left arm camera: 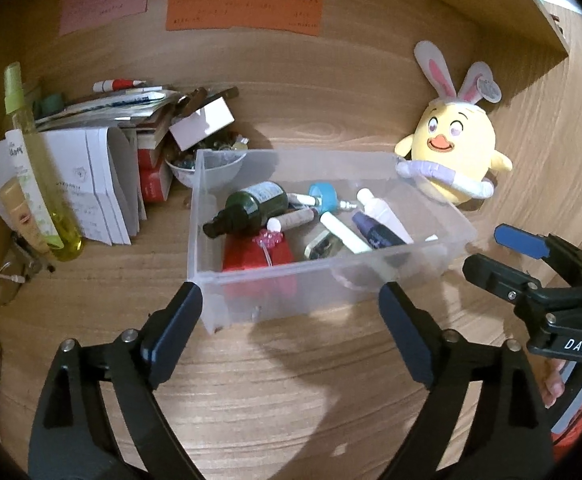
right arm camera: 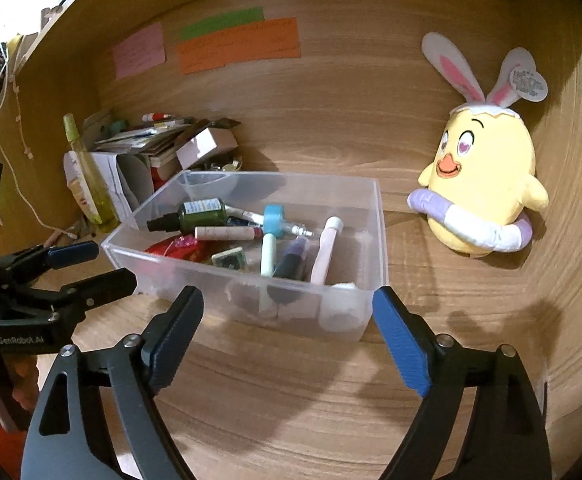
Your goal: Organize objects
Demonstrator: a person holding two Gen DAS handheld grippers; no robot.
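Observation:
A clear plastic bin stands on the wooden desk. It holds a dark green bottle, a red pouch, white and purple tubes, a blue tape roll and several other small items. My left gripper is open and empty just in front of the bin's near wall. My right gripper is open and empty at the bin's near corner. Each gripper also shows in the other's view.
A yellow chick plush with bunny ears leans on the back wall to the right. At the left are a yellow-green spray bottle, paper stacks, a bowl of small things, and glasses.

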